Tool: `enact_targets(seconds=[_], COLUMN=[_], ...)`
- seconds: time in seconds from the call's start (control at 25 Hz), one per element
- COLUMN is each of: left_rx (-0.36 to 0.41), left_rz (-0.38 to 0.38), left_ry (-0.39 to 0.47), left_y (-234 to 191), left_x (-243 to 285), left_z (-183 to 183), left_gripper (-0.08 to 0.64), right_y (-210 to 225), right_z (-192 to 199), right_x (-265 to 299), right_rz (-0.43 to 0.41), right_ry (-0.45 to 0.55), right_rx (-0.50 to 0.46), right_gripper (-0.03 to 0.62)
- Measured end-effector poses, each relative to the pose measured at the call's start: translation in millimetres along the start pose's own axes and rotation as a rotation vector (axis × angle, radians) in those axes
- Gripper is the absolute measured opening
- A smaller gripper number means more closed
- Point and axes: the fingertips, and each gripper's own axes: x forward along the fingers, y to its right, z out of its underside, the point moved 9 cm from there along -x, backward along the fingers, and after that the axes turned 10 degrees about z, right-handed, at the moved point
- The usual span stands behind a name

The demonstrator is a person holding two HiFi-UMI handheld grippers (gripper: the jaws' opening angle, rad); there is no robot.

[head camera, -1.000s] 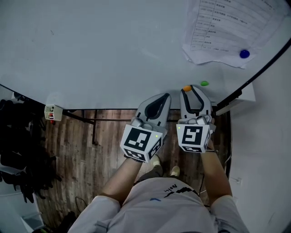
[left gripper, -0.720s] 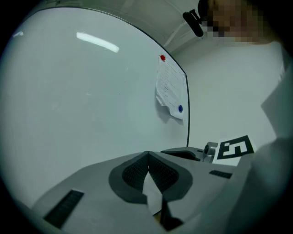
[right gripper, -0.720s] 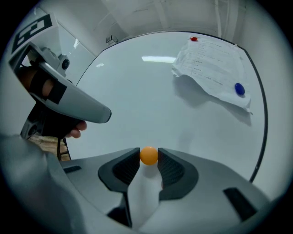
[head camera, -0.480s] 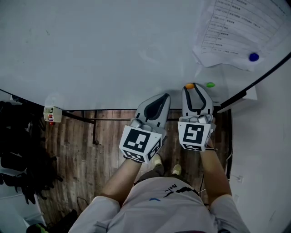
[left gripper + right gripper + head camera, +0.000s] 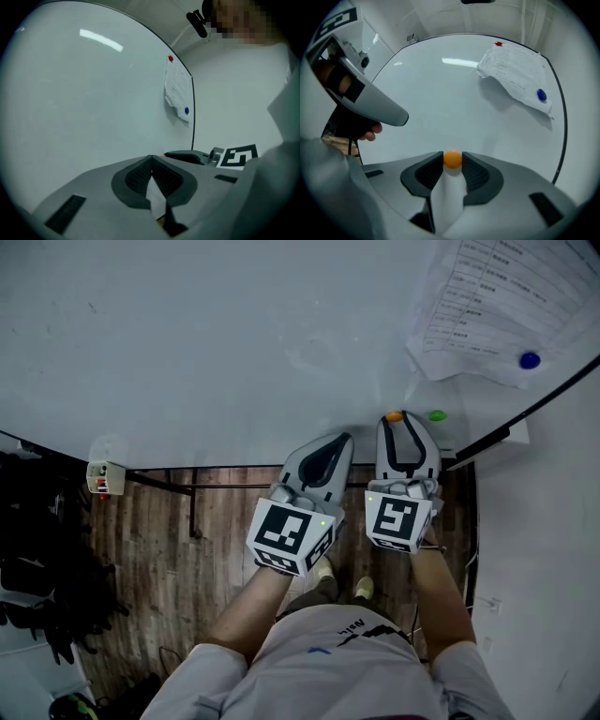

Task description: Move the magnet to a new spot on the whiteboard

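A small orange magnet point(image 5: 453, 159) sits between the tips of my right gripper point(image 5: 453, 160), whose jaws are shut on it against the whiteboard point(image 5: 206, 343). In the head view the orange magnet point(image 5: 395, 416) shows at the tip of the right gripper point(image 5: 397, 420), near the board's lower right part. My left gripper point(image 5: 339, 440) hangs beside it to the left, jaws shut with nothing between them; the left gripper view shows its pads point(image 5: 140, 174) meeting at the tip.
A green magnet point(image 5: 437, 415) sits just right of the orange one. A printed sheet point(image 5: 497, 306) hangs at the board's upper right, held by a blue magnet point(image 5: 530, 360) and a red magnet point(image 5: 498, 44). The board's dark frame edge point(image 5: 525, 413) runs close on the right.
The right gripper has stayed shut on the orange magnet; the view has drifted slightly, so the paper and magnets sit a little further right. The left gripper has not moved.
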Motion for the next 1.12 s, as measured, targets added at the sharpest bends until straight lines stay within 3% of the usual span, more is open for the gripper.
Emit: enact_targets(seconds=[0.48, 0.72, 1.12], left_rx=[-0.014, -0.002, 0.012], left_rz=[-0.004, -0.03, -0.083], left_ry=[-0.002, 0.002, 0.014], left_y=[17, 41, 96], left_x=[-3, -13, -30], left_z=[6, 5, 6], left_gripper=[0.009, 0.009, 0.009], right_y=[9, 19, 47], right_z=[-5, -10, -16], right_x=[-25, -48, -95], right_rz=[-0.049, -0.126, -0.235], right_ry=[0.005, 0.012, 0.018], right_rx=[0.015, 0.102, 0.216], right_gripper=[0.127, 0.126, 0.056])
